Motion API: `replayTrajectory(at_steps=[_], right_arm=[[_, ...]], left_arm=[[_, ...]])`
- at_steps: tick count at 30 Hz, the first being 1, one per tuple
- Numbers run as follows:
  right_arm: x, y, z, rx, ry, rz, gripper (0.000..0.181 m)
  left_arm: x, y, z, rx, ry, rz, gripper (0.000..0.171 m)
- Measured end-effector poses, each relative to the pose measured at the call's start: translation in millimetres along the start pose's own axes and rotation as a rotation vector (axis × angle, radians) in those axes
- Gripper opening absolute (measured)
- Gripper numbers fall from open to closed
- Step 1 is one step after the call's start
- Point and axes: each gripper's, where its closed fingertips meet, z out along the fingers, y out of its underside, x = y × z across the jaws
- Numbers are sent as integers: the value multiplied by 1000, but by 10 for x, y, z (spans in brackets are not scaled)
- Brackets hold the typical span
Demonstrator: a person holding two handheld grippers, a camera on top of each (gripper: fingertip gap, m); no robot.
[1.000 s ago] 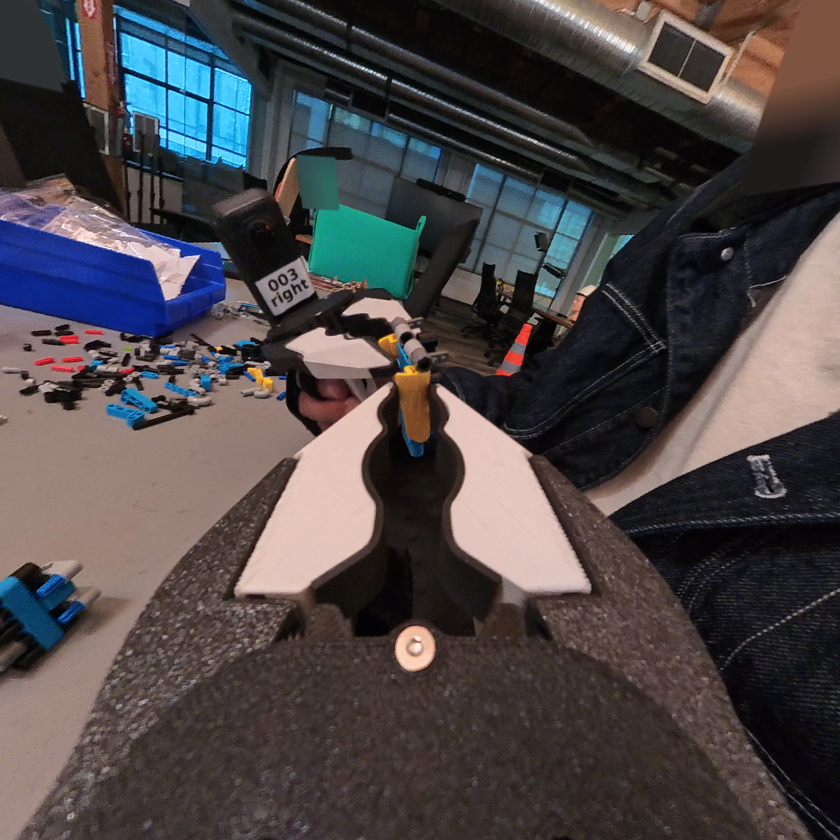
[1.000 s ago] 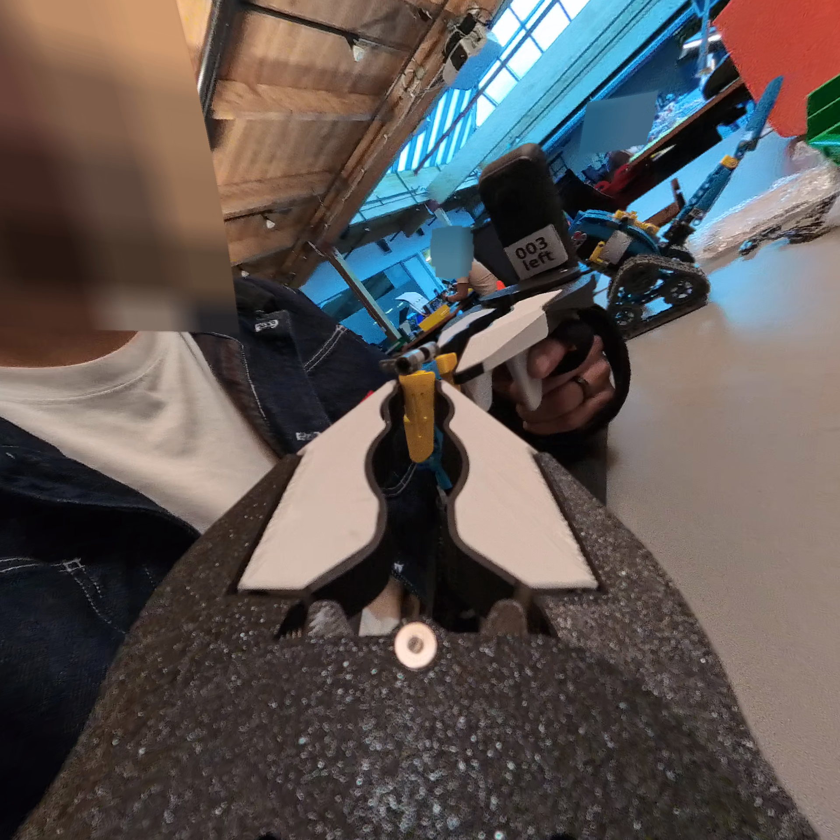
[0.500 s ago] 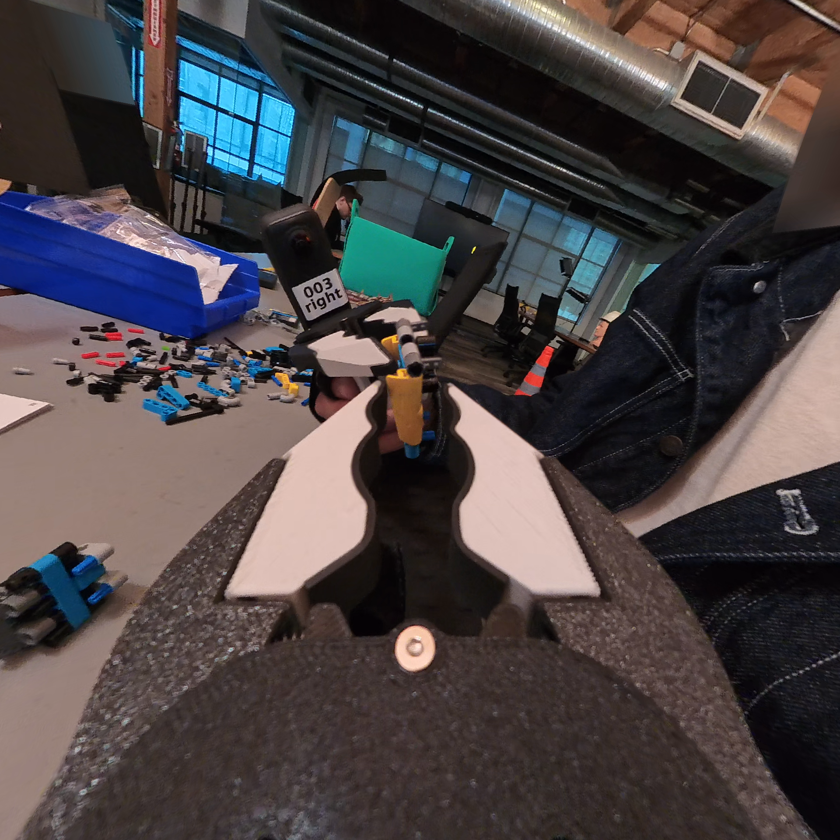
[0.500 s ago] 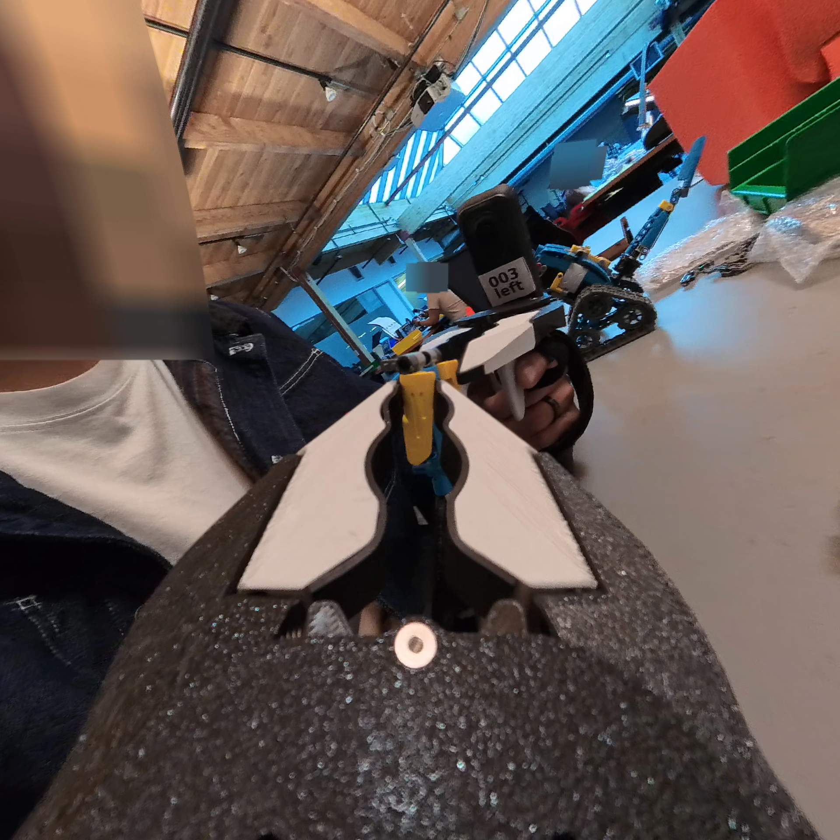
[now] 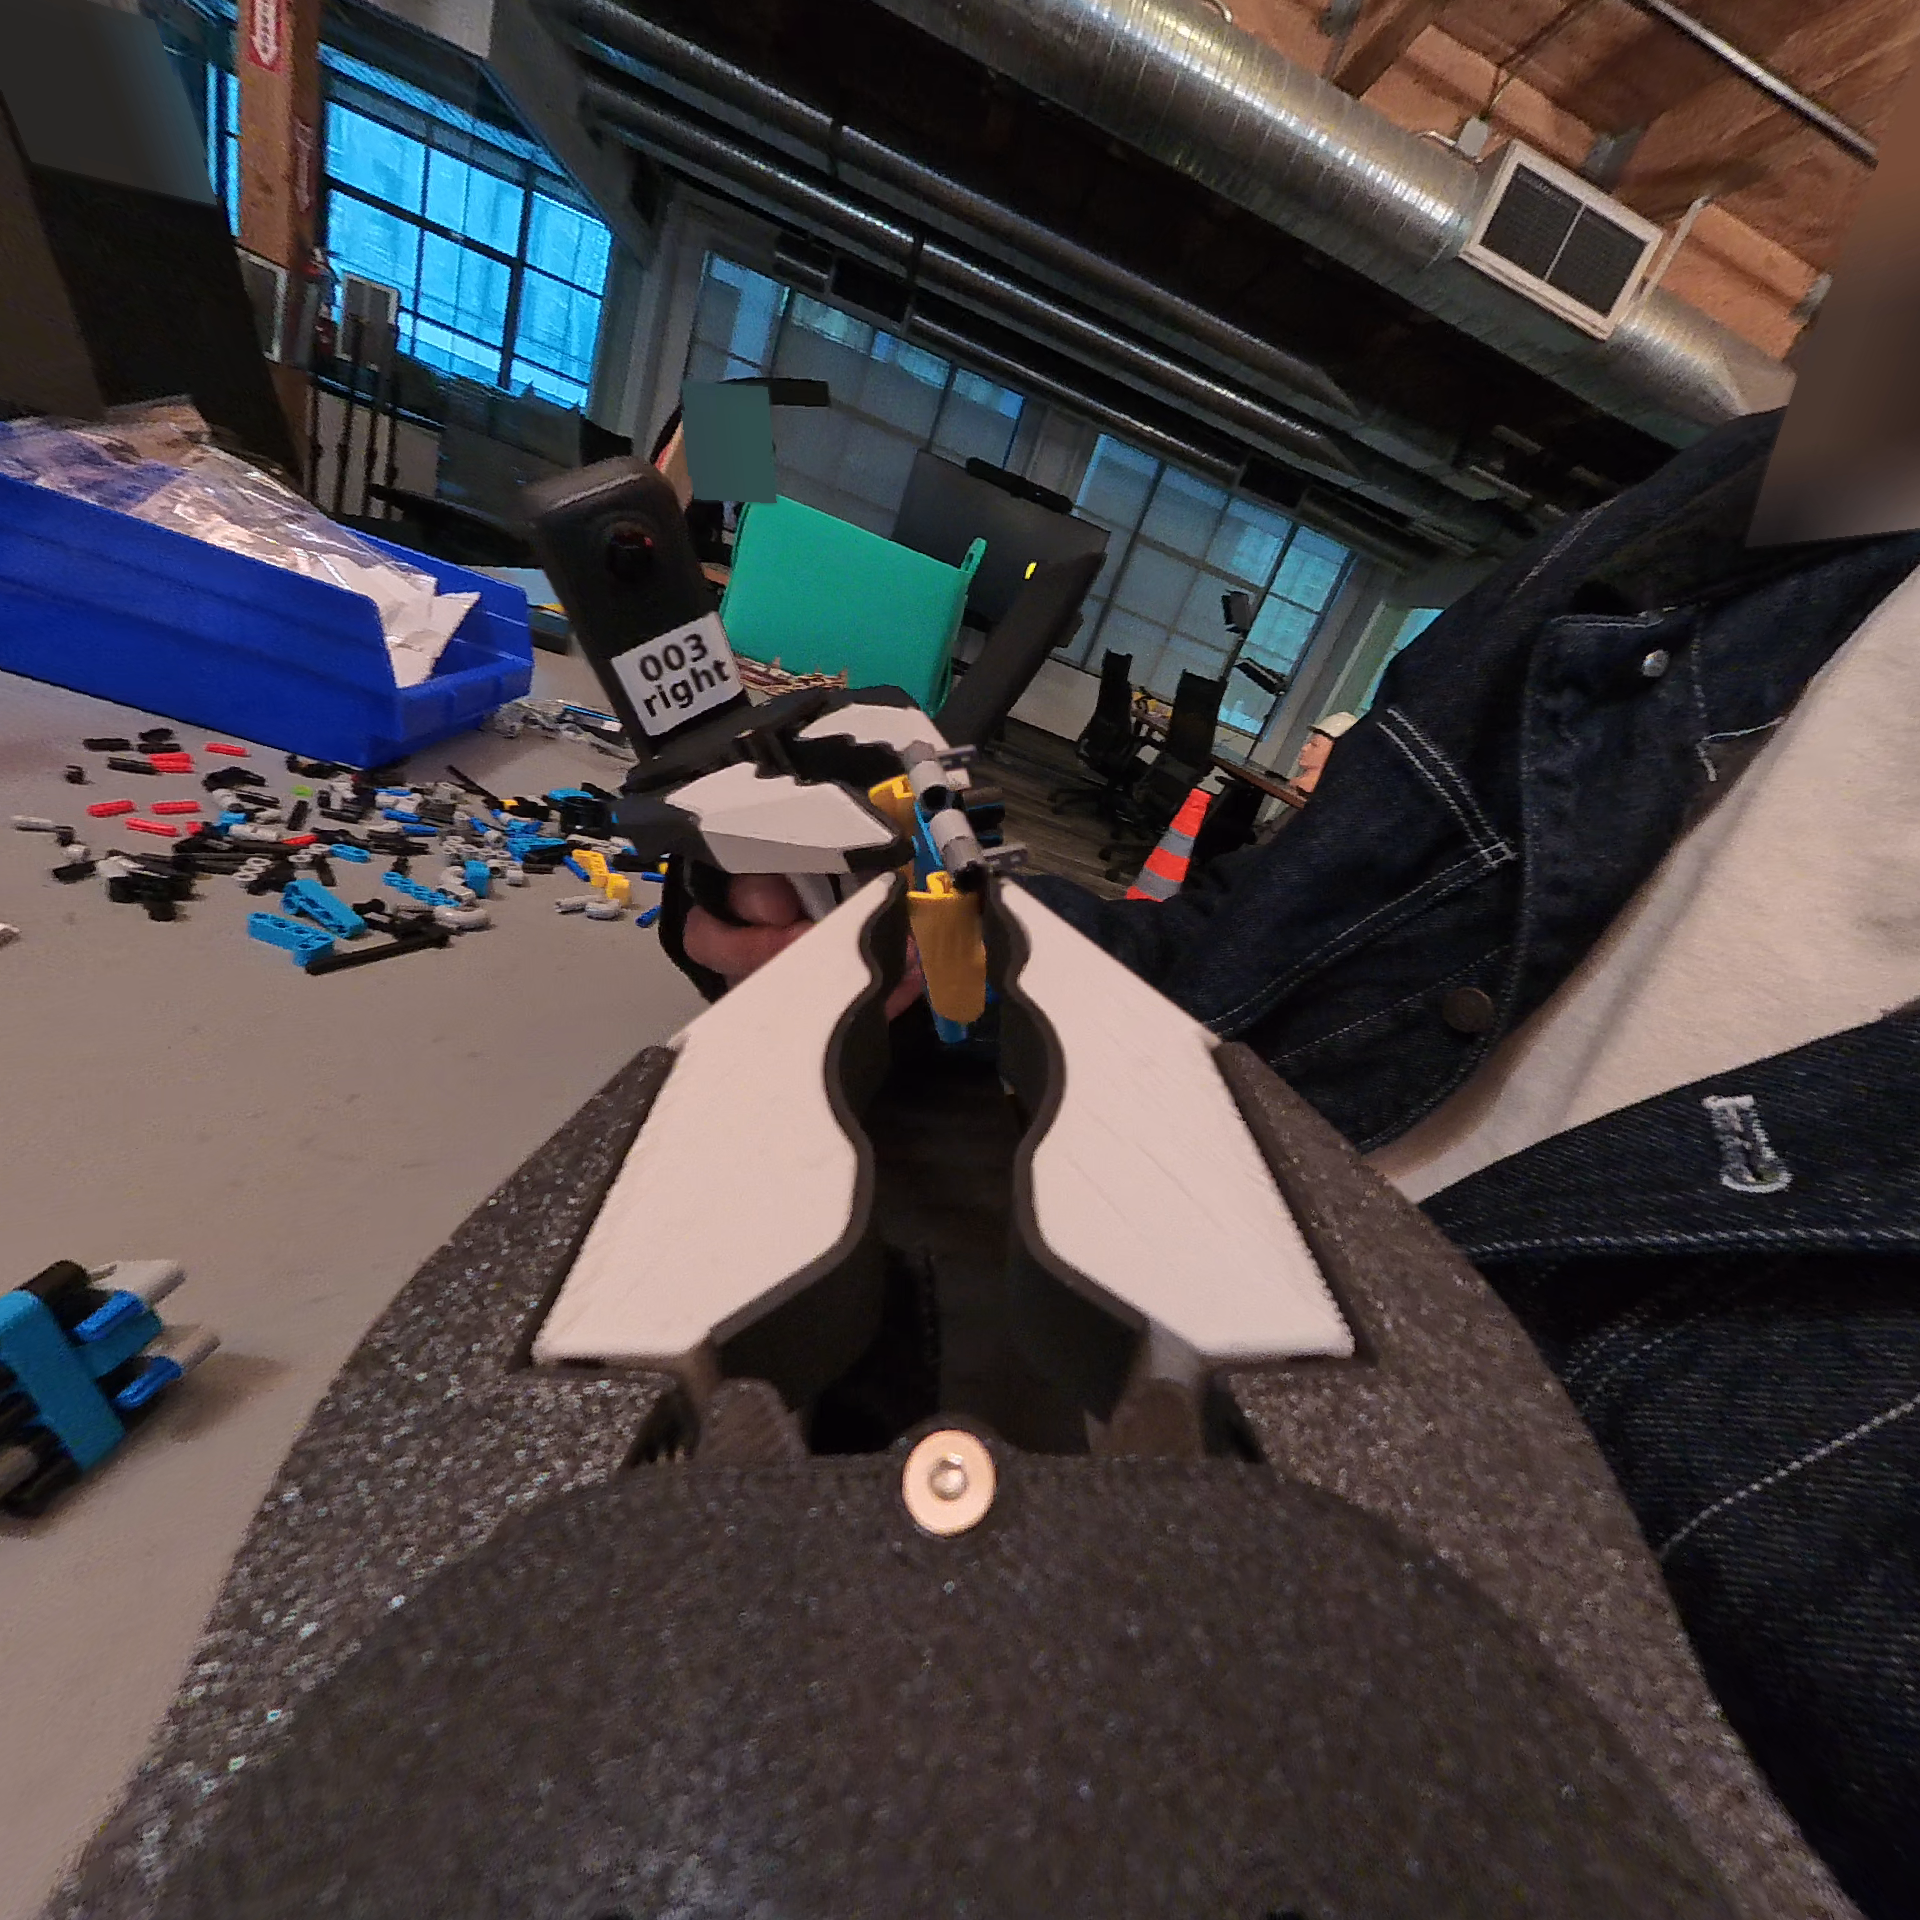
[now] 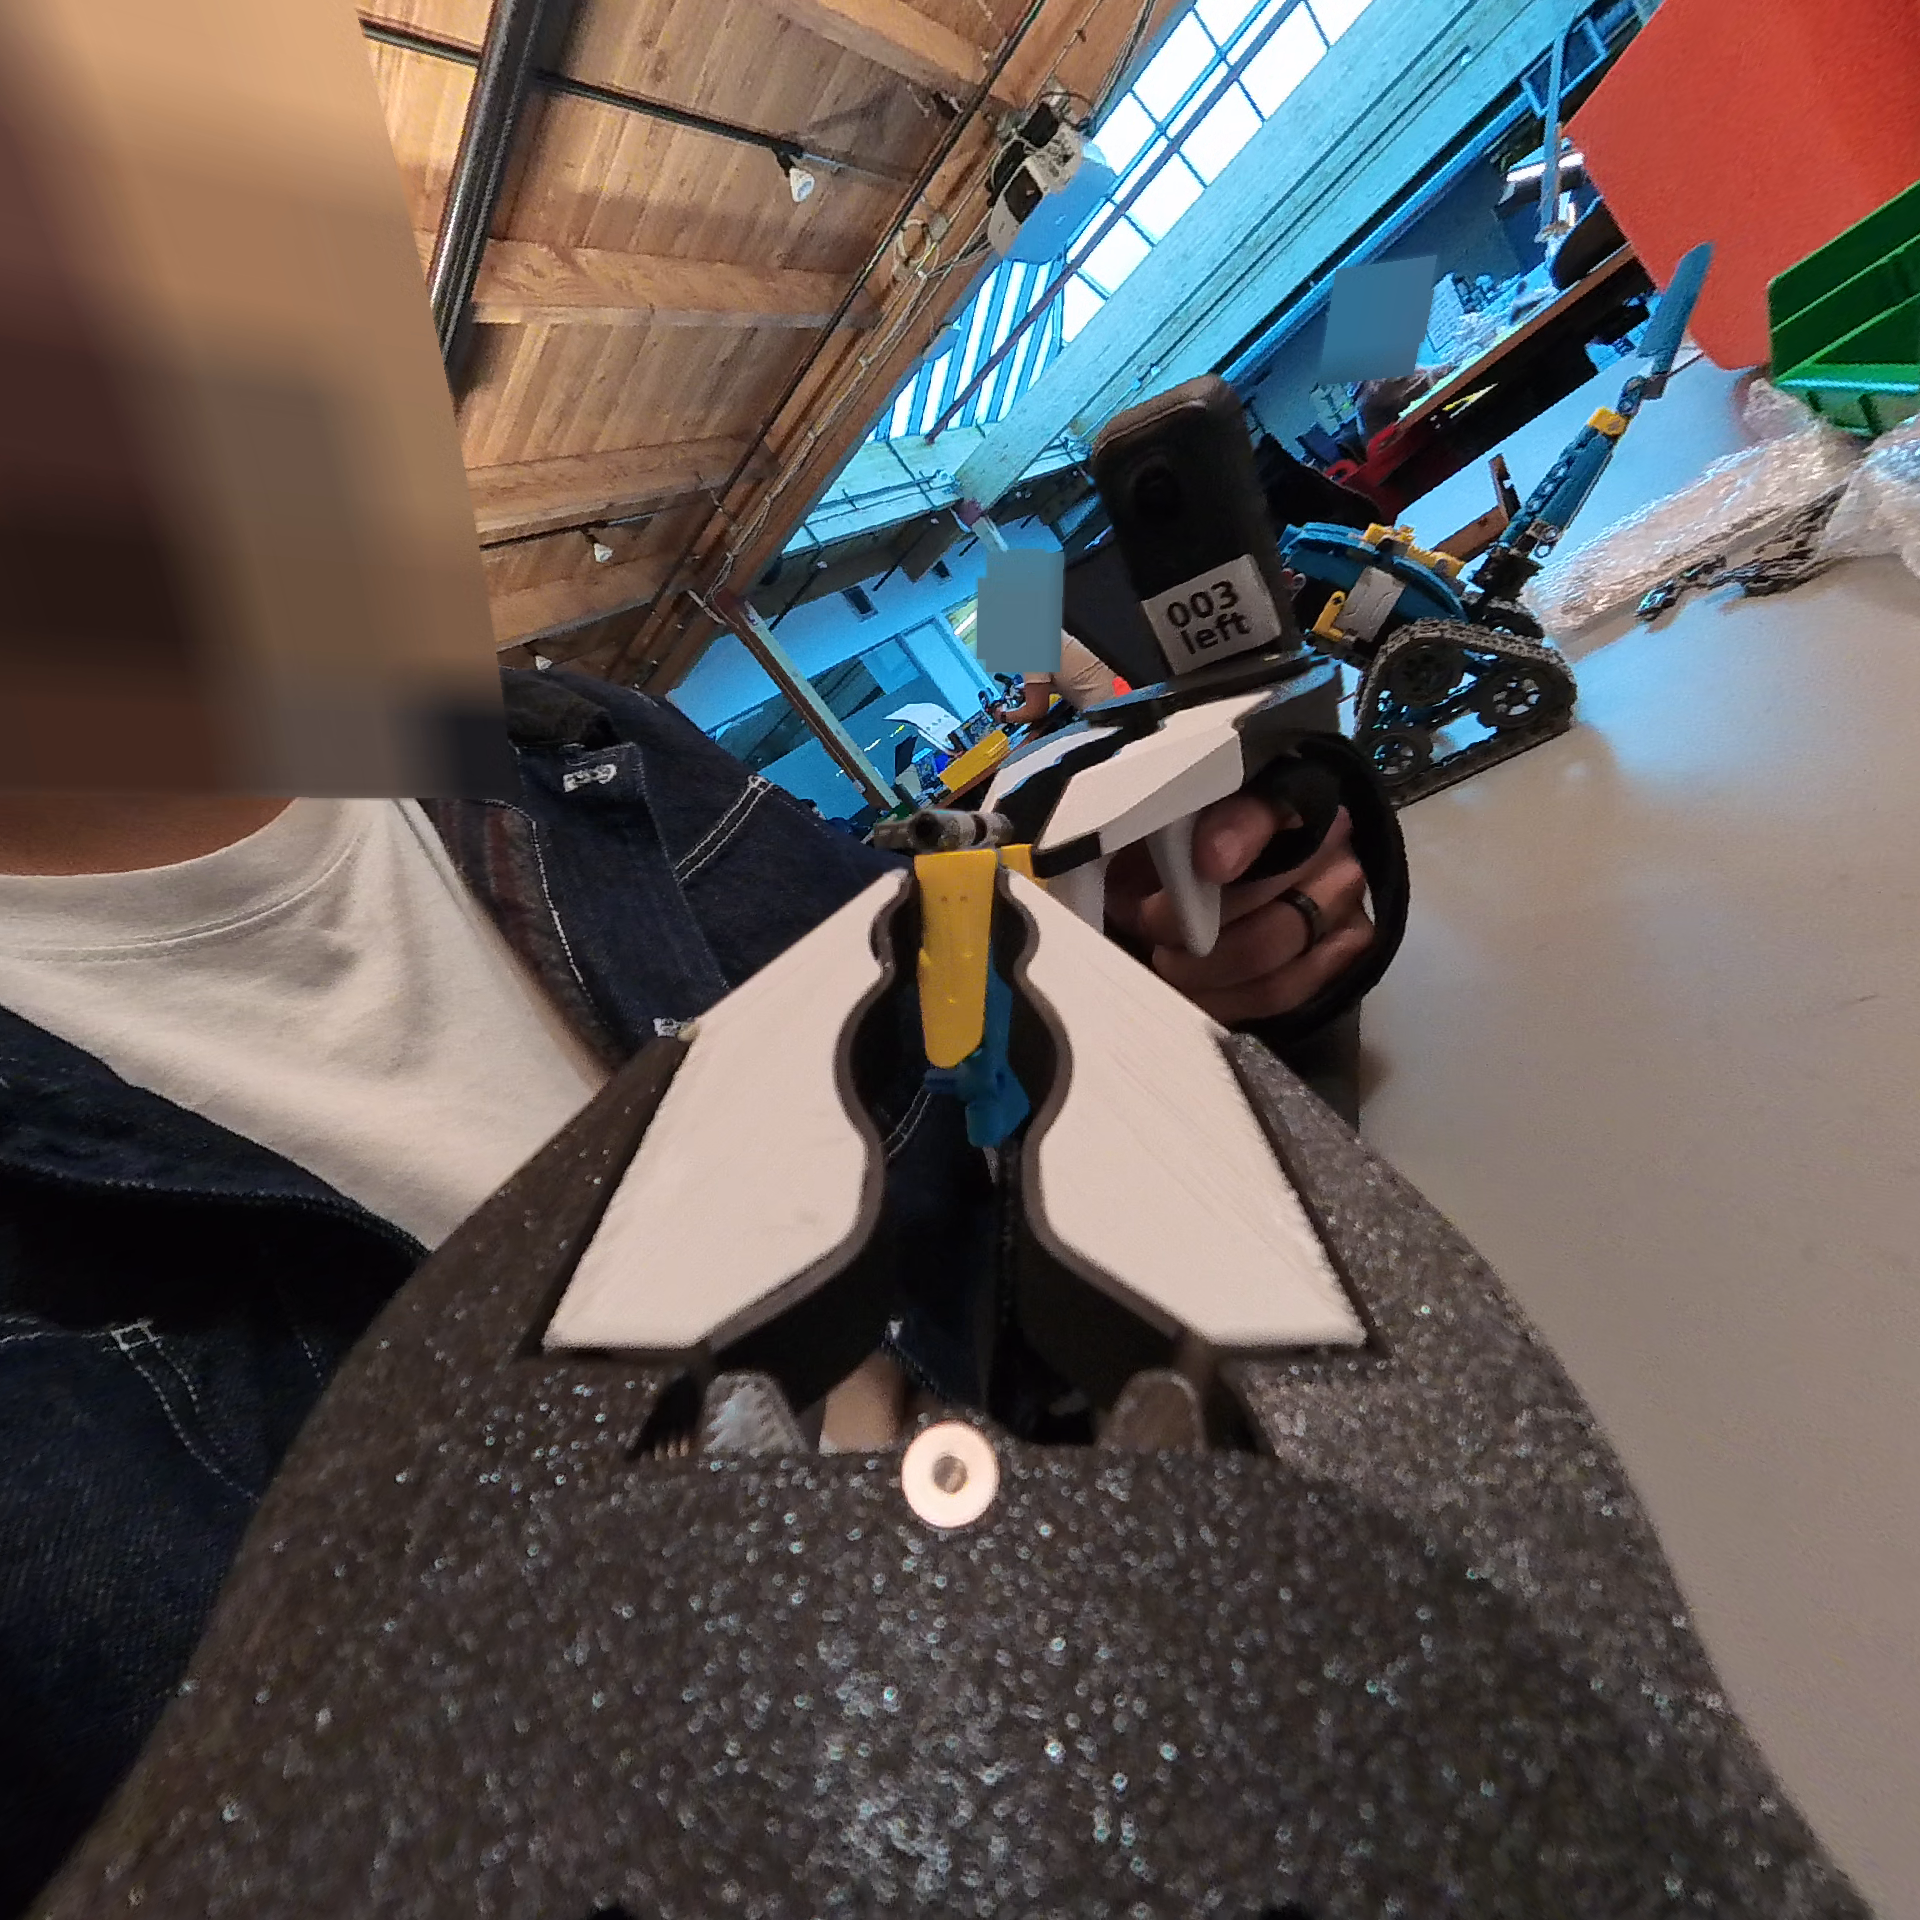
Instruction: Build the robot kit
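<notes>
A small toy-brick assembly hangs in the air between both grippers: a yellow piece (image 5: 948,951) on a blue piece (image 6: 992,1091), with a grey and black axle (image 5: 940,805) across its top. My left gripper (image 5: 940,899) is shut on the yellow piece. My right gripper (image 6: 951,883) is shut on the same yellow piece (image 6: 954,956) from the other side. Each gripper shows in the other's view, hand-held: the right gripper (image 5: 790,826) and the left gripper (image 6: 1143,774). Their tips meet at the assembly, close to the person's chest.
A blue bin (image 5: 208,634) with plastic bags stands at the back left, with several loose bricks (image 5: 312,852) before it. A blue and black sub-assembly (image 5: 73,1371) lies at the left edge. A tracked toy vehicle (image 6: 1455,665), plastic bags (image 6: 1714,540) and a green bin (image 6: 1860,343) stand far right. Only a small space, under 4 cm, lies between the two pairs of fingers.
Both grippers keep their hold on the assembly. The pair has swayed and tilted slightly over the table; nothing was let go or taken.
</notes>
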Motion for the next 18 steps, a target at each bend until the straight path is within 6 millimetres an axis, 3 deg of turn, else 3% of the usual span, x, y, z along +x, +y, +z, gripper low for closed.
replayTrajectory(at_steps=[5, 8, 12, 15, 18], right_arm=[[-14, -4, 7, 1, -4, -10, 12], [81, -48, -24, 26, 56, -18, 13], [407, -240, -253, 117, 298, -77, 33], [695, -270, -393, 66, 622, -315, 46], [838, -176, -323, -84, 833, -582, 54]], left_arm=[[13, 14, 8, -7, 16, -14, 14], [-94, 8, -16, 0, -35, -29, 14], [-488, 22, -147, 23, -214, -118, 14], [-742, -9, -312, 84, -316, -211, 14], [-827, -27, -376, 127, -328, -278, 14]])
